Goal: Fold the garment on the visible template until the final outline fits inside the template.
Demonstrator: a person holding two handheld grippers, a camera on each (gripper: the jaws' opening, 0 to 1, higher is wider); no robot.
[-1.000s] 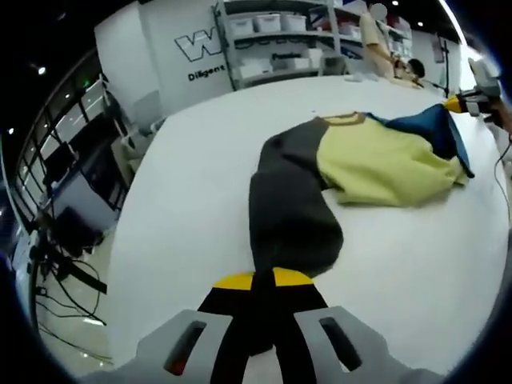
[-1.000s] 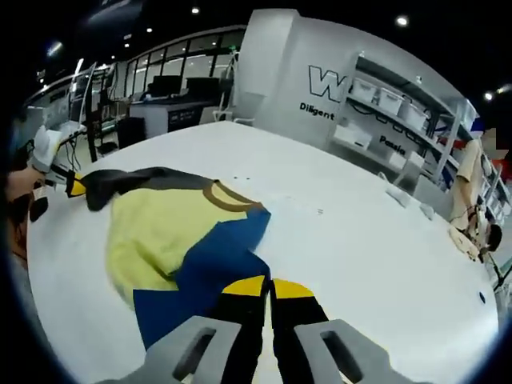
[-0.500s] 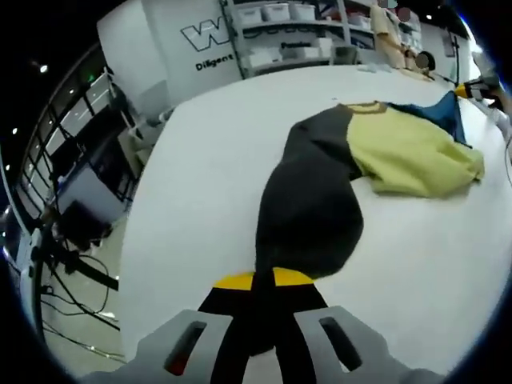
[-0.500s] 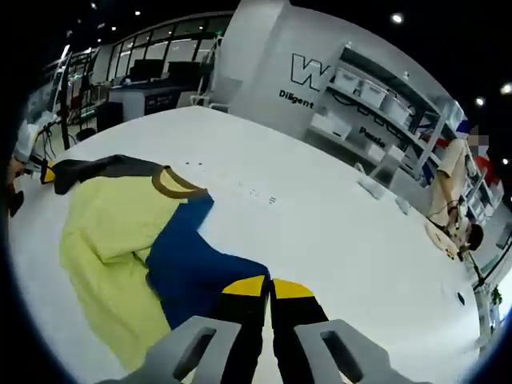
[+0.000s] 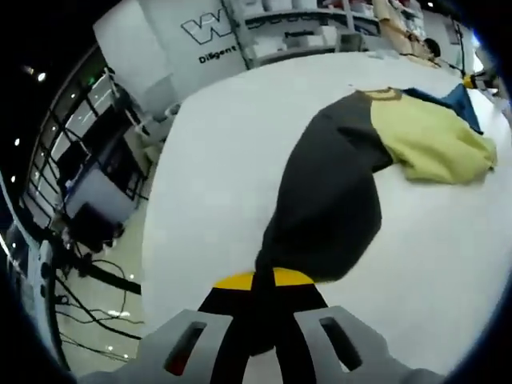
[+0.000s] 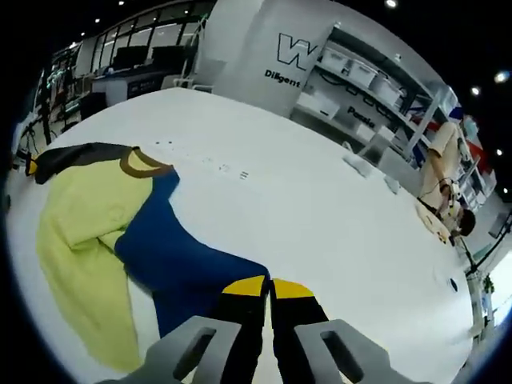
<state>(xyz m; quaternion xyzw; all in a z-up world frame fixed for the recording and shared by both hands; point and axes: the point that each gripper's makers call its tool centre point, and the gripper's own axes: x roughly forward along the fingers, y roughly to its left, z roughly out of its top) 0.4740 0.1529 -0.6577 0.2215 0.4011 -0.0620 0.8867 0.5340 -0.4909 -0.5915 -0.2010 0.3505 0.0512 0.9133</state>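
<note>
A sweater lies on the white table [image 5: 216, 160], with a yellow body [image 5: 436, 136], a brown collar [image 5: 384, 94], a dark grey sleeve [image 5: 328, 200] and a blue sleeve [image 5: 462, 100]. My left gripper [image 5: 264, 280] is shut on the cuff end of the grey sleeve, which stretches away toward the body. In the right gripper view my right gripper [image 6: 268, 284] is shut on the blue sleeve [image 6: 184, 260]. There the yellow body [image 6: 72, 232] and collar [image 6: 138, 164] lie to the left. The grey sleeve [image 6: 76, 152] runs to the far left, where the left gripper [image 6: 30, 166] shows small.
Shelves with white bins [image 6: 376, 76] and a lettered wall [image 5: 212, 40] stand behind the table. A person [image 6: 444, 184] is beside the far table edge. Desks and floor cables [image 5: 88, 256] lie off the table's left edge. Small marks [image 6: 224, 168] dot the tabletop.
Both grippers have drawn apart with their sleeves held. The grey and blue sleeves are now pulled out longer from the yellow body, which lies farther from each camera.
</note>
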